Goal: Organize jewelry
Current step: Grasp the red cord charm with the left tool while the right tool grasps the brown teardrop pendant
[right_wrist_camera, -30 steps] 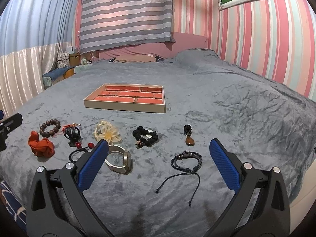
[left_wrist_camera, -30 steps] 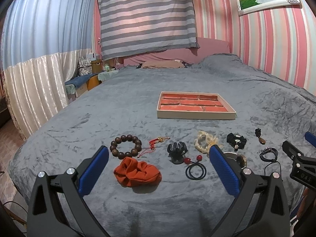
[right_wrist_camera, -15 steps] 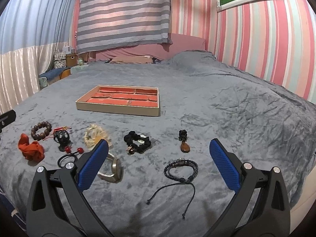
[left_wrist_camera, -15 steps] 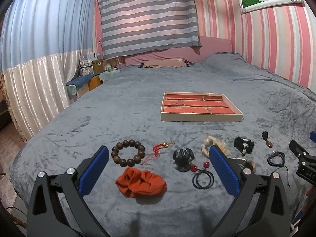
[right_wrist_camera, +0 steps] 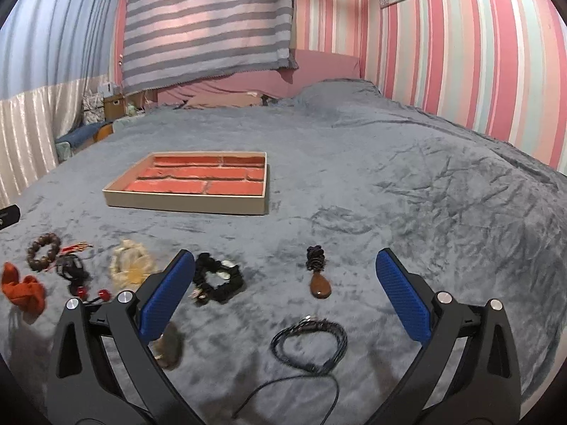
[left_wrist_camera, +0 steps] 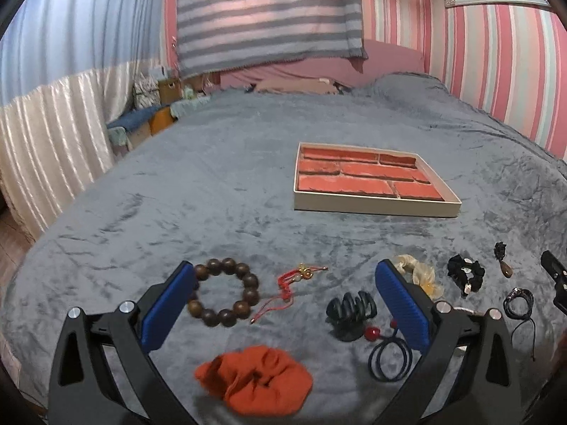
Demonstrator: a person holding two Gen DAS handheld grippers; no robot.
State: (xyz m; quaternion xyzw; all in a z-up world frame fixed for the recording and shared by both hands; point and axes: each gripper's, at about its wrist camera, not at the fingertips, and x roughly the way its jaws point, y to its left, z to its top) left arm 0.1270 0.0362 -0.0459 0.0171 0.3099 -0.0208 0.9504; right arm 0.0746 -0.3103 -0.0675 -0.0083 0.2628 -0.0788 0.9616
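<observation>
A shallow tray [left_wrist_camera: 375, 207] with a red brick-pattern lining lies on the grey bedspread; it also shows in the right wrist view [right_wrist_camera: 184, 203]. Jewelry lies in a row in front of it. My left gripper [left_wrist_camera: 283, 297] is open and empty over a wooden bead bracelet [left_wrist_camera: 225, 292], a red cord charm [left_wrist_camera: 290, 283], a black hair claw [left_wrist_camera: 351, 313] and an orange scrunchie [left_wrist_camera: 255, 377]. My right gripper [right_wrist_camera: 285, 292] is open and empty over a brown pendant [right_wrist_camera: 319, 279], a black cord bracelet [right_wrist_camera: 310, 341] and a black scrunchie [right_wrist_camera: 218, 281].
A cream scrunchie [right_wrist_camera: 129, 265] and a red-bead hair tie [left_wrist_camera: 388, 352] also lie in the row. A metal bangle [right_wrist_camera: 168, 349] sits partly behind my right gripper's left finger. The bed's left edge drops toward curtains [left_wrist_camera: 53, 134]. A pink striped wall [right_wrist_camera: 478, 71] runs along the right.
Both grippers have moved forward and lower toward the row of jewelry, so the items and the tray look nearer. Nothing has been picked up.
</observation>
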